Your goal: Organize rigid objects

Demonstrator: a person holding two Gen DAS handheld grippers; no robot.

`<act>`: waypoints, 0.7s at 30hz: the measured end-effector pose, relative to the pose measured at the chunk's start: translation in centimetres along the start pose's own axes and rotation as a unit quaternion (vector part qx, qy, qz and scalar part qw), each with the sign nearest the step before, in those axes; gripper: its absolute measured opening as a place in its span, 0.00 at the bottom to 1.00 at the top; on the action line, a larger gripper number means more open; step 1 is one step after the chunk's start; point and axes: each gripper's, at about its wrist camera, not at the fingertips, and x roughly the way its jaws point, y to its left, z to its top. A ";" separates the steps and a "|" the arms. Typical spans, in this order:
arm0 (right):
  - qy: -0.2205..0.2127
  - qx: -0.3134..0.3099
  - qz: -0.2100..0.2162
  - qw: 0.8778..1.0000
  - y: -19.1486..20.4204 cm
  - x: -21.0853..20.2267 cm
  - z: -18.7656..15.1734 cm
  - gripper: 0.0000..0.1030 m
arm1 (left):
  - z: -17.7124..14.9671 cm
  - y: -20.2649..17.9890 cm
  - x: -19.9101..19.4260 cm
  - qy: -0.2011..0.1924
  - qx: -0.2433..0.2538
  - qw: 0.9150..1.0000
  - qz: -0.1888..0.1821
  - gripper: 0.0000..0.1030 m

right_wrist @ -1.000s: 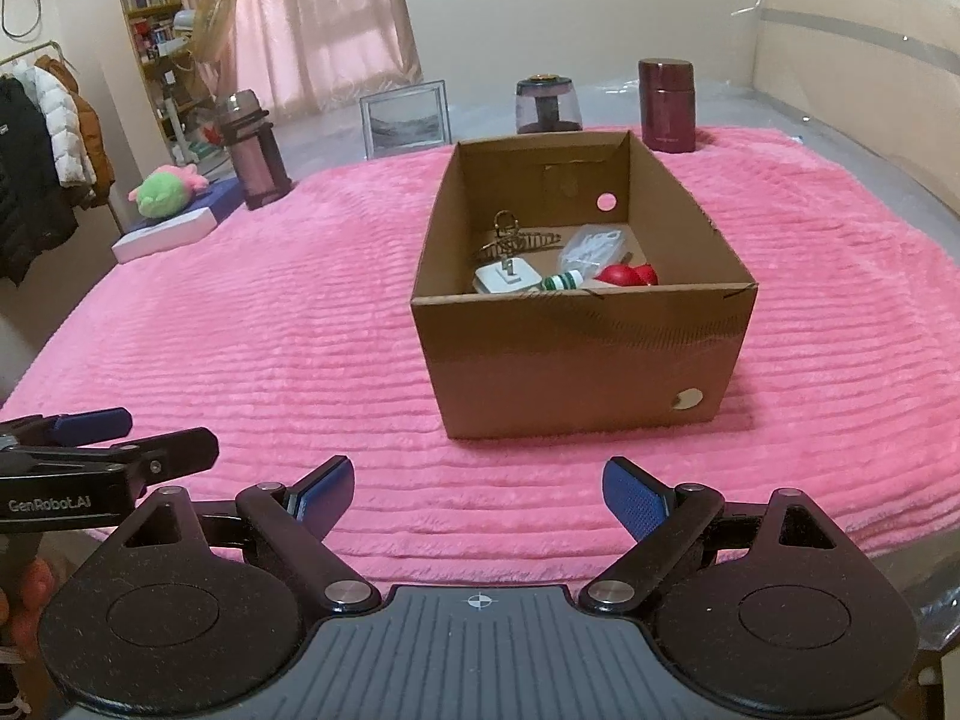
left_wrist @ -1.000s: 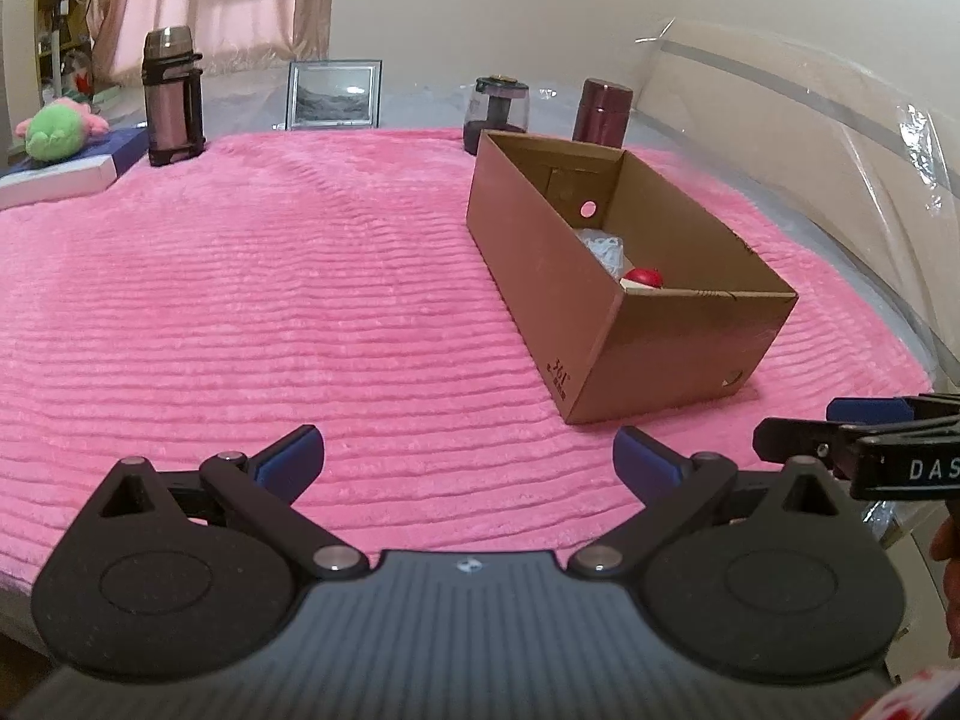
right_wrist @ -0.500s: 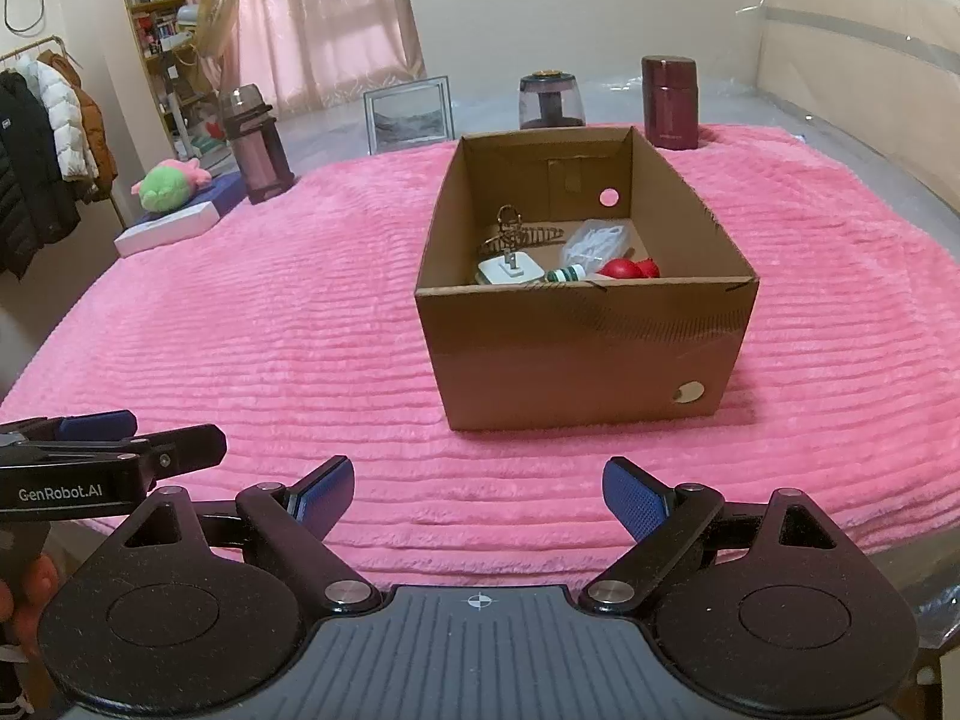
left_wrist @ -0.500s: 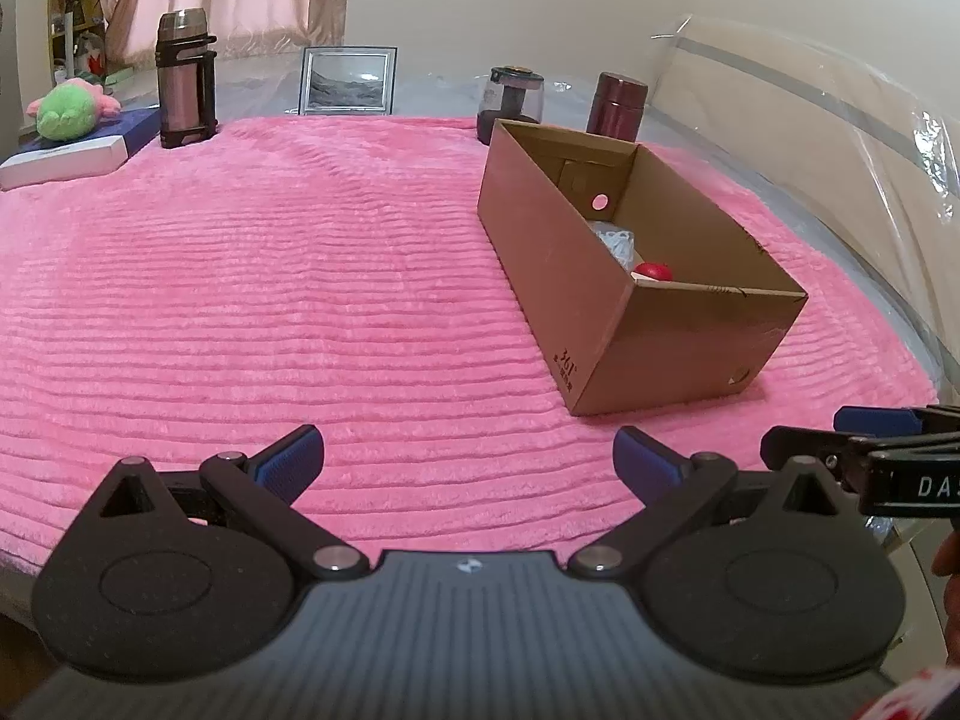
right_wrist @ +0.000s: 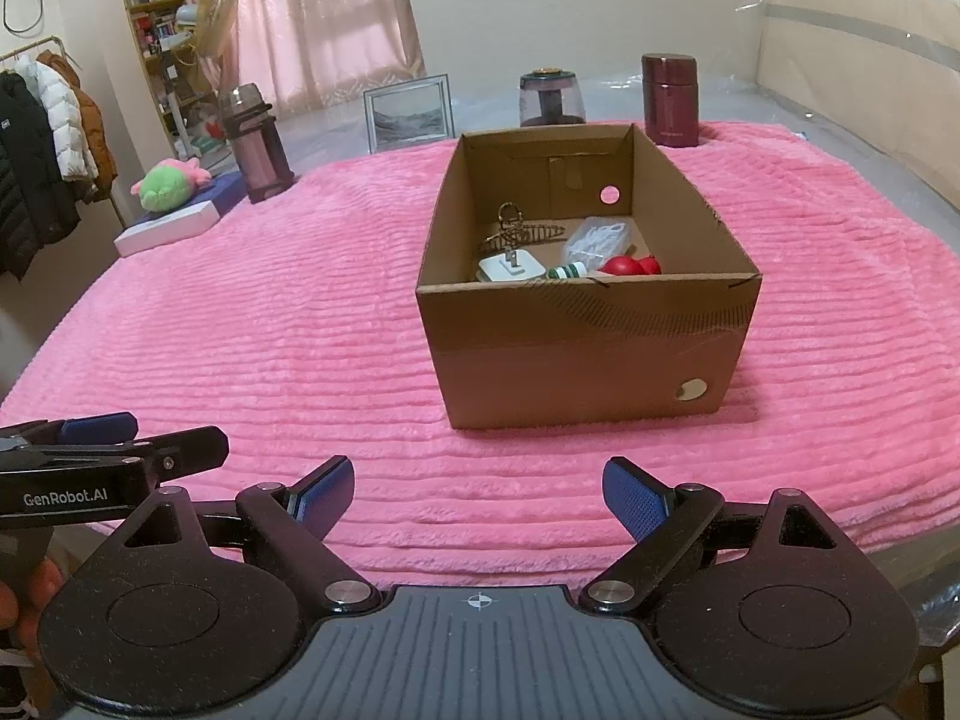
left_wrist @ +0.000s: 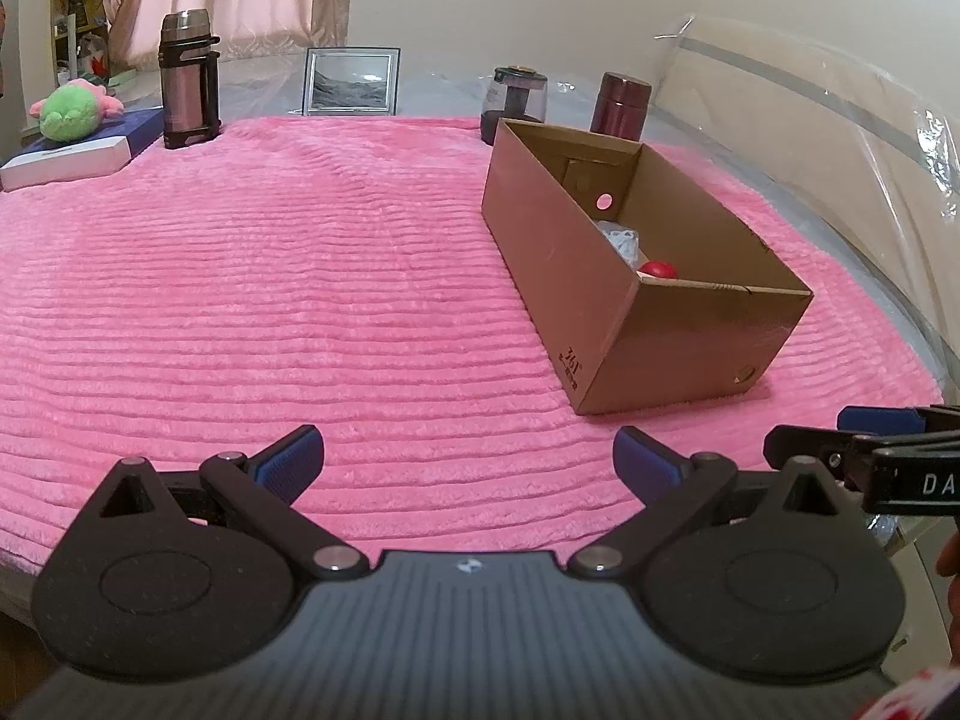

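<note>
Box (right_wrist: 591, 324) sits on the pink blanket (right_wrist: 270, 330), dead ahead at 12 o'clock from our right tongs (right_wrist: 478, 492) and off at about 2 o'clock from our left tongs (left_wrist: 468, 459). Its long axis runs away from the right tongs, short end wall facing them, so the right hand looks the nearer and squarer to it; from the left view we meet it corner-on. Inside lie a hair clip (right_wrist: 522, 234), a white plug (right_wrist: 510, 267), a clear bag (right_wrist: 597, 238), a small green-and-white bottle (right_wrist: 567, 271) and 2 red pieces (right_wrist: 630, 266), all crowded toward the near end.

Both tongs are released, blue pads spread wide with nothing between them, each hovering over the blanket's near edge. The 2 tongs sit side by side, just apart.

We judge that any reach into the box goes straight forward and over the near wall for the right hand. Loose rigid things outside it, a flask (right_wrist: 258, 144), a frame (right_wrist: 409, 114), a jar (right_wrist: 551, 99) and a maroon tin (right_wrist: 670, 101), stand along the far edge, well apart from both tongs.
</note>
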 end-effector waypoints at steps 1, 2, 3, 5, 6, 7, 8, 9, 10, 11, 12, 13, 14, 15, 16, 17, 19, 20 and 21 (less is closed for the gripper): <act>0.000 0.000 -0.001 1.000 0.0 0.0 0.0 0.85 | 0.0 0.0 0.0 0.000 0.000 1.000 0.000 0.98; 0.000 0.000 -0.001 1.000 0.0 0.0 0.0 0.85 | 0.0 0.0 0.0 0.000 0.001 1.000 0.000 0.98; 0.000 0.001 -0.001 1.000 0.0 0.1 -0.1 0.85 | 0.0 0.0 0.0 0.000 0.000 1.000 0.000 0.98; 0.000 0.000 -0.002 1.000 0.1 0.0 -0.1 0.85 | 0.0 -0.1 0.0 0.001 0.000 1.000 -0.001 0.98; 0.001 0.000 -0.002 1.000 0.0 0.0 -0.1 0.85 | 0.0 -0.1 0.0 0.001 0.001 1.000 -0.001 0.98; 0.001 0.000 -0.001 1.000 0.0 0.1 -0.1 0.85 | 0.0 -0.1 0.0 0.001 0.001 1.000 -0.001 0.98; 0.001 0.001 -0.001 1.000 0.0 0.1 -0.1 0.85 | 0.0 -0.1 0.0 0.001 0.002 1.000 -0.001 0.98; 0.001 0.001 -0.002 1.000 0.0 0.1 -0.1 0.85 | 0.1 -0.1 0.1 0.001 0.002 1.000 -0.001 0.98; 0.001 0.001 -0.002 1.000 0.0 0.1 -0.1 0.85 | 0.1 -0.1 0.1 0.001 0.003 1.000 -0.001 0.98; 0.002 0.001 -0.002 1.000 -0.1 0.2 -0.1 0.85 | 0.1 -0.1 0.1 0.002 0.002 1.000 -0.001 0.98; 0.002 0.002 -0.002 1.000 -0.1 0.2 -0.1 0.85 | 0.1 -0.1 0.1 0.002 0.002 1.000 -0.001 0.98; 0.001 0.002 -0.002 1.000 -0.1 0.2 -0.2 0.85 | 0.1 -0.1 0.1 0.002 0.002 1.000 -0.001 0.98; 0.001 0.002 -0.003 1.000 -0.1 0.2 -0.2 0.85 | 0.1 -0.2 0.1 0.002 0.002 1.000 -0.001 0.98; 0.002 0.002 -0.003 1.000 -0.1 0.2 -0.2 0.85 | 0.1 -0.2 0.1 0.002 0.002 1.000 -0.001 0.98; 0.001 0.002 -0.003 1.000 0.0 0.2 -0.2 0.85 | 0.1 -0.2 0.1 0.002 0.002 1.000 -0.002 0.98; 0.001 0.002 -0.003 1.000 0.0 0.2 -0.2 0.85 | 0.1 -0.2 0.1 0.003 0.002 1.000 -0.002 0.98; 0.001 0.003 -0.003 1.000 0.0 0.2 -0.2 0.85 | 0.1 -0.1 0.2 0.003 0.001 1.000 -0.002 0.98; 0.001 0.003 -0.003 1.000 0.0 0.2 -0.2 0.85 | 0.1 -0.1 0.2 0.003 0.002 1.000 -0.002 0.98; 0.001 0.003 -0.003 1.000 0.0 0.2 -0.2 0.85 | 0.0 -0.1 0.2 0.003 0.001 1.000 -0.002 0.98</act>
